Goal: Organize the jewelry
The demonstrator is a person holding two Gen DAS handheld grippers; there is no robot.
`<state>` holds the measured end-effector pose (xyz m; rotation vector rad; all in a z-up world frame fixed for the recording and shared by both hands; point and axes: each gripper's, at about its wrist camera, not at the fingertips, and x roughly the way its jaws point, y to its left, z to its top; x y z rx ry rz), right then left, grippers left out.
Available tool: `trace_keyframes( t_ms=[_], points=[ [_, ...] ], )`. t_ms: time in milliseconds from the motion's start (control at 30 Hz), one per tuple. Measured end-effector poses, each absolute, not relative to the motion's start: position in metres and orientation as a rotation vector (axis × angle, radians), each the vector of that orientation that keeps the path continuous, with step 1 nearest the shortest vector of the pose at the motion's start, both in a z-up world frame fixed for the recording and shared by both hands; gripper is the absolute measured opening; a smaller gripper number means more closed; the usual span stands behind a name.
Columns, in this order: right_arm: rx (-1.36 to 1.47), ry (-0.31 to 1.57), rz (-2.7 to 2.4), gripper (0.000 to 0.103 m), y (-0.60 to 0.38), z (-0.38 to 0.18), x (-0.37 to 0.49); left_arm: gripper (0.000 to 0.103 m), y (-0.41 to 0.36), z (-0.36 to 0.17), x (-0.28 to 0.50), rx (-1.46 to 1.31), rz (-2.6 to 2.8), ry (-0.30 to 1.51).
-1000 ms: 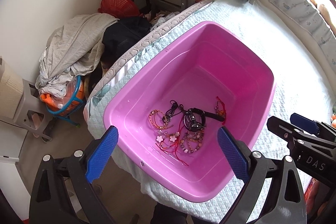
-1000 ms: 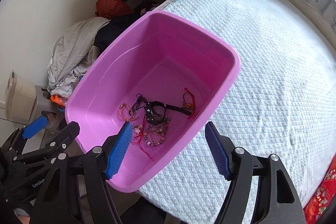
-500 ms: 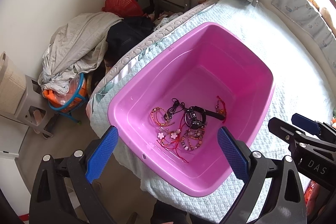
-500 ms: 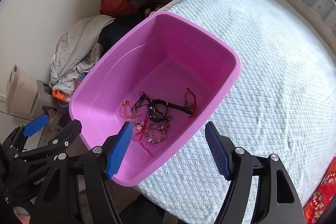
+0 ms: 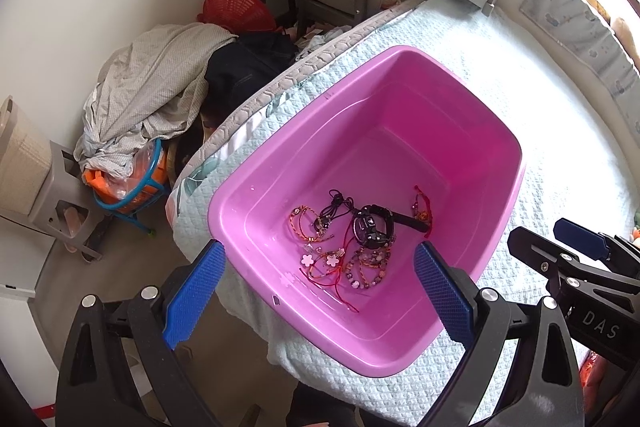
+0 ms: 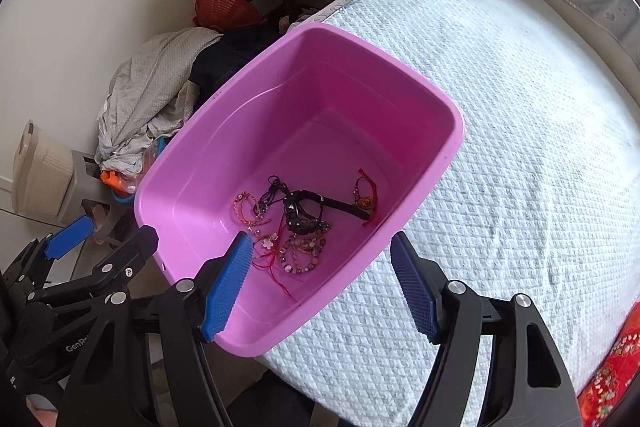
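On the bed (image 5: 540,115), jewelry (image 5: 352,239) lies in the pink tub (image 5: 400,355) below both gaping, empty tools (image 5: 320,291) (image 6: 320,279).

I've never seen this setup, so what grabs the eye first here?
A bright pink tub sits on the pale quilted bed, at its edge. A tangle of jewelry, with a black watch on top, lies on its floor. Both hand-held grippers hang open above.

One pink tub (image 5: 400,63) is counted. One black watch (image 5: 372,227) is held inside. Two flower charms (image 5: 308,259) are seen; bracelets cannot be counted.
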<state>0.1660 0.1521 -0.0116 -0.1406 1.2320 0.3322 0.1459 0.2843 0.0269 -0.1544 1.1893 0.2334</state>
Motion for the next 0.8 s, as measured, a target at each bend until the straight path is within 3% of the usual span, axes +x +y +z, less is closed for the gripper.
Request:
trace_keyframes(
  t_ms=[800],
  points=[
    [-0.132,1.245,0.330,0.068,0.1523,-0.0120,0.1710,0.094,0.2800,0.0241,0.1558,-0.135,0.231,1.204]
  ],
)
